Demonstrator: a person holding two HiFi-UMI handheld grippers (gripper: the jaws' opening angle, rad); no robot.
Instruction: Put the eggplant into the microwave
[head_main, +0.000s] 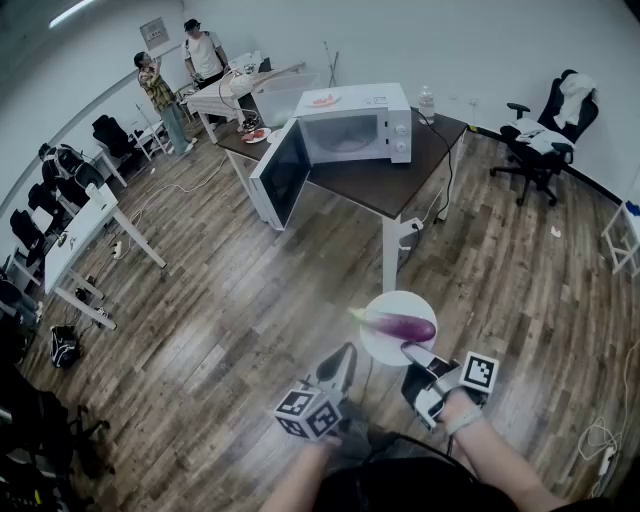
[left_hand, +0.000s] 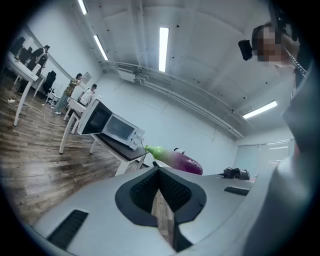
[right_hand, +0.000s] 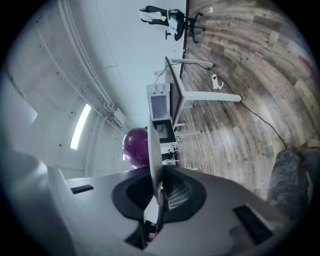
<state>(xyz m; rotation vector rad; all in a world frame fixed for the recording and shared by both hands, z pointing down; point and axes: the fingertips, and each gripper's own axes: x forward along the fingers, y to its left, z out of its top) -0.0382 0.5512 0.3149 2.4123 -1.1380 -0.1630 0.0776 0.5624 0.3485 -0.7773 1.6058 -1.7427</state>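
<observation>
Right gripper (head_main: 412, 353) is pinching the white plate (head_main: 381, 349) bearing the eggplant (head_main: 401, 326) — seemingly the carrying step. Left gripper (head_main: 340, 364) is hanging closed, empty. Next is likely approaching the open microwave (head_main: 356, 134) — keeping the plate level.

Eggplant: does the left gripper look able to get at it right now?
Probably yes. The eggplant lies bare on the plate held by the right gripper; the left gripper is empty beside it, nothing between. Its jaws would have to open first.
</observation>
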